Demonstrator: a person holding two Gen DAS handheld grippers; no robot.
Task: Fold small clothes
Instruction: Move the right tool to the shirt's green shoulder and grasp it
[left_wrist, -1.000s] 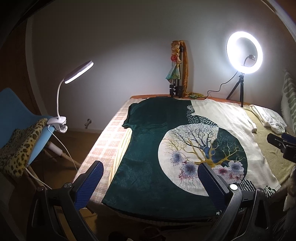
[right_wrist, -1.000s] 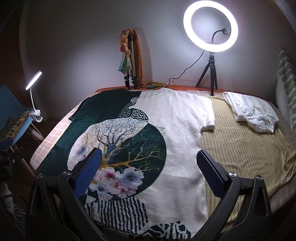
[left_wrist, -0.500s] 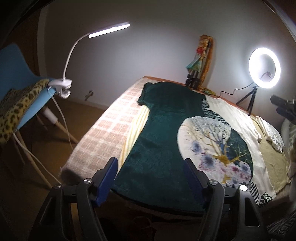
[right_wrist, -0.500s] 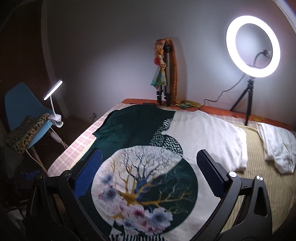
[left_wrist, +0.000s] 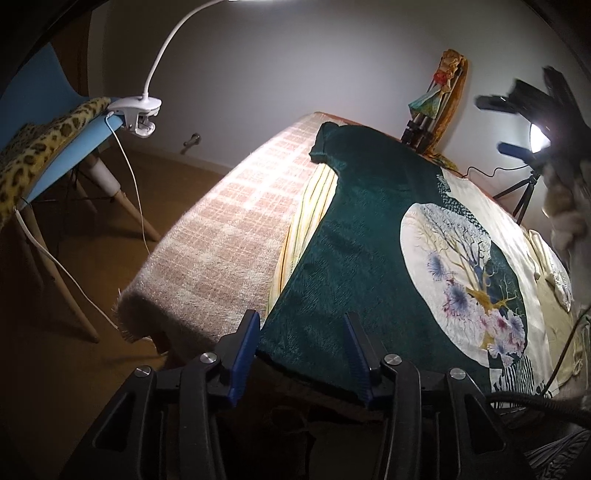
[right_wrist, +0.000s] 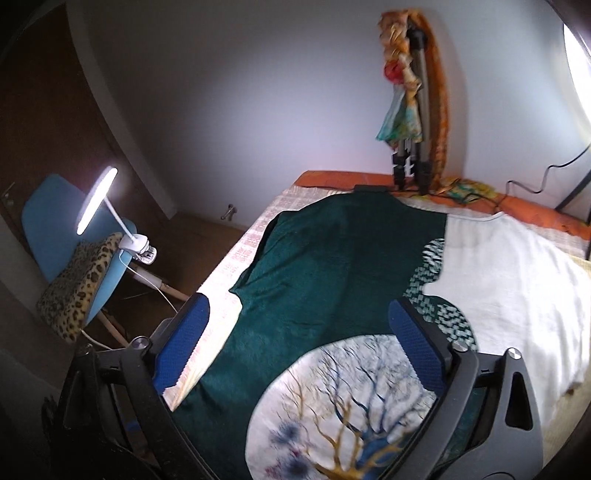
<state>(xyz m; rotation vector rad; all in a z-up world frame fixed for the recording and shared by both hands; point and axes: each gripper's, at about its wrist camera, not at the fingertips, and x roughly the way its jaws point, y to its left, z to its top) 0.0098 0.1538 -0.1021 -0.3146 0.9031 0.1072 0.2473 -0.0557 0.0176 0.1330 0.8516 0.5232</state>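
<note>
A green and white T-shirt (left_wrist: 369, 251) with a tree print lies flat on the bed; it also shows in the right wrist view (right_wrist: 332, 266). My left gripper (left_wrist: 303, 334) is open and straddles the shirt's near left hem corner at the bed's edge, not closed on it. My right gripper (right_wrist: 303, 328) is open and hovers above the shirt's green upper half, holding nothing. The right gripper also shows in the left wrist view (left_wrist: 532, 110), raised at the far right.
A pink checked blanket (left_wrist: 229, 236) covers the bed's left side. A blue chair (left_wrist: 55, 147) with a leopard cushion and a clip lamp (left_wrist: 140, 114) stands to the left. A tripod with a doll (right_wrist: 410, 110) and a ring light (right_wrist: 580, 55) stand at the head. A folded white garment (left_wrist: 557, 277) lies at the right.
My left gripper has dropped to the shirt's near left hem corner. My right gripper has moved forward and left over the shirt's green half.
</note>
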